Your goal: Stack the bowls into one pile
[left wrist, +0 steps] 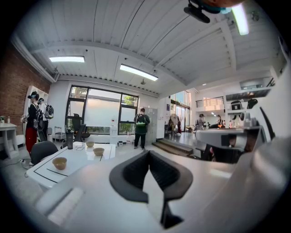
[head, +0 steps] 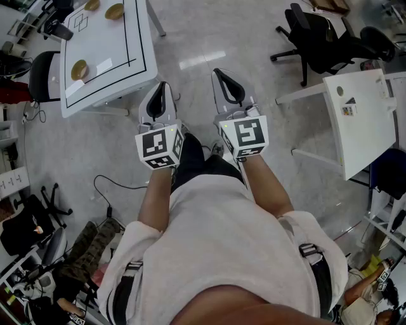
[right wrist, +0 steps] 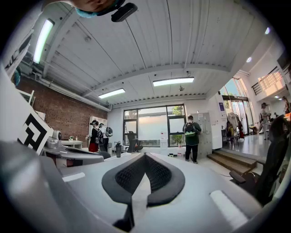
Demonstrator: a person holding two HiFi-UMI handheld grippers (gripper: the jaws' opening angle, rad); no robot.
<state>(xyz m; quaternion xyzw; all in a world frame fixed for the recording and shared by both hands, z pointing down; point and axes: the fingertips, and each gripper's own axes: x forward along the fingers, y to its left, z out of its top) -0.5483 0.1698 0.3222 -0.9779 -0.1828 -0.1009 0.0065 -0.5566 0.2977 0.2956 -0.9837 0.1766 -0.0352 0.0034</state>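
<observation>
Plainly no stacking is under way yet. The white table (head: 108, 39), marked with black lines, stands ahead of the person and off to their left. Both tools hang short of its near edge, over bare floor. I read that as an approach stance: the person has to close on the table before any bowl comes within reach.

The left gripper (head: 159, 95) is the one closer to the table, just off its near corner and tipped slightly down. In its own view the jaws meet tip to tip with nothing caught between them (left wrist: 148, 154). The right gripper (head: 227, 81) sits further from the table and is held level. Its jaws are likewise pressed together and empty (right wrist: 144, 157). Carrying both closed looks like a resting posture for walking, and each would need to open before it can take a rim.

On the table the bowls sit apart from one another, none nested, so the pile is not begun. The nearest bowl (head: 79, 68) lies by the table's near left side. A second bowl (head: 115, 11) and a third bowl (head: 92, 4) sit close together at its far end. That far pair seems the likelier spot for the pile
</observation>
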